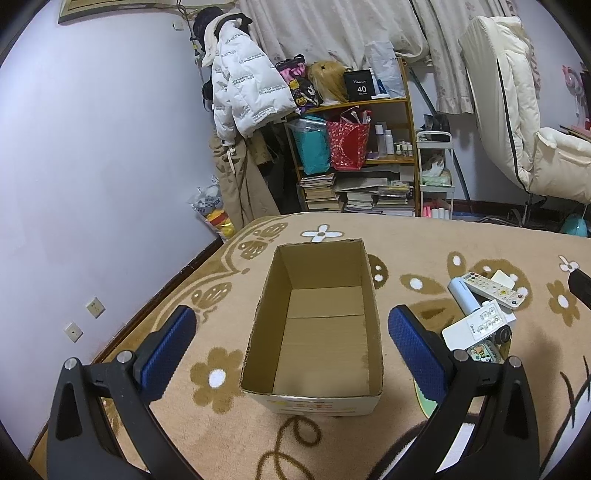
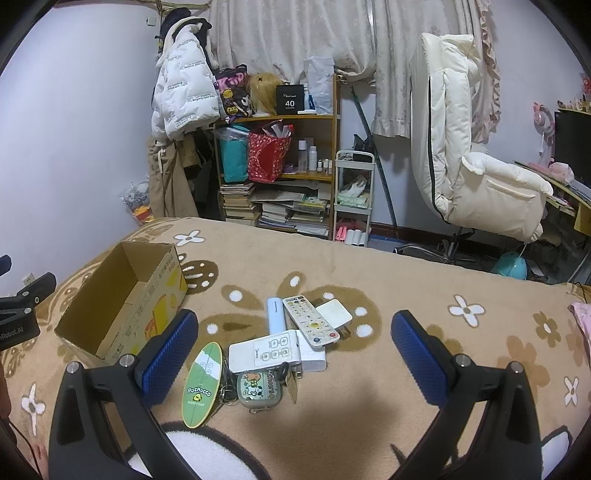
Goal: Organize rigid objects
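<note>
Left wrist view: cardboard box (image 1: 317,328) centred, open top, nothing inside, standing on the tan flower-print blanket (image 1: 424,243) of a bed. Left hand-held gripper (image 1: 293,347) spread wide, blue pads either side of the box, holding nothing. Right of the box, a cluster of rigid objects: pale blue cylinder (image 1: 463,295), white remote (image 1: 493,288), flat white remote (image 1: 476,325).

Right wrist view: same box at left, tipped view, still nothing in it. Right hand-held gripper (image 2: 295,358) spread wide, empty, hovering over the pile. Left to right in the pile: green surfboard-shaped tag (image 2: 203,384), white device with buttons (image 2: 271,350), green cartoon case (image 2: 258,389) with keyring, blue cylinder, long white remote (image 2: 310,320), small white square block (image 2: 334,312). All touching or overlapping, none in the box.

Room: lilac wall (image 1: 92,147), white puffer jacket (image 1: 243,92) hanging, wooden shelf (image 1: 408,110) with bags, bottles and stacked books, white trolley (image 2: 354,195), floral curtain (image 2: 295,33), cream recliner chair (image 2: 480,177).
</note>
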A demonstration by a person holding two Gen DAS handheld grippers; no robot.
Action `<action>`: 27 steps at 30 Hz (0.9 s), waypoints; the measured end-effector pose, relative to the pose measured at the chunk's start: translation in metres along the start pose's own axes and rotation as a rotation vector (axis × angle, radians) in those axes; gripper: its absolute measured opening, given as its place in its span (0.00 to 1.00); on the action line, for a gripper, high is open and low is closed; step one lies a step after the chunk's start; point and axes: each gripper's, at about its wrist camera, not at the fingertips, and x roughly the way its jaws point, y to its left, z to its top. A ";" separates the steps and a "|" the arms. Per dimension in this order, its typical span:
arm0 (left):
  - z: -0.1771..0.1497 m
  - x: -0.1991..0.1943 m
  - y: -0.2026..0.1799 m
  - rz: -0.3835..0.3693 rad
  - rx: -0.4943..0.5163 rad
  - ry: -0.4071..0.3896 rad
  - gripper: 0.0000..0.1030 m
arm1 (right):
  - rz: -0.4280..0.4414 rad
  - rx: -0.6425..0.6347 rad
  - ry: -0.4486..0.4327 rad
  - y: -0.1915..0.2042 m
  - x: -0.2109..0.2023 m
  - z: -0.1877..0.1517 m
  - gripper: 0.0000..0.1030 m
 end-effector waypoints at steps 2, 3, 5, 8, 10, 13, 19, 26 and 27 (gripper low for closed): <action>0.000 0.000 0.000 0.000 0.003 0.001 1.00 | 0.003 -0.002 0.002 0.002 0.001 0.001 1.00; 0.000 0.000 0.000 0.000 0.004 0.003 1.00 | 0.003 -0.004 0.002 0.005 0.001 0.001 1.00; 0.000 0.000 -0.001 -0.001 0.007 0.004 1.00 | 0.006 -0.007 0.001 0.007 0.001 0.000 1.00; 0.000 0.000 -0.001 -0.002 0.005 0.004 1.00 | 0.009 -0.010 0.001 0.008 0.001 0.000 1.00; 0.000 0.000 -0.001 0.000 0.006 0.004 1.00 | 0.009 -0.009 0.001 0.009 0.002 0.001 1.00; 0.000 0.000 -0.001 0.000 0.006 0.005 1.00 | 0.010 -0.008 0.001 0.011 0.002 0.001 1.00; 0.000 0.000 -0.001 -0.002 0.006 0.006 1.00 | 0.007 -0.009 -0.001 0.010 0.002 0.001 1.00; 0.000 0.003 0.000 -0.018 -0.006 0.028 1.00 | 0.004 -0.011 -0.003 0.009 -0.001 0.003 1.00; 0.000 0.005 0.001 -0.019 -0.007 0.034 1.00 | 0.005 -0.013 -0.003 0.009 -0.001 0.003 1.00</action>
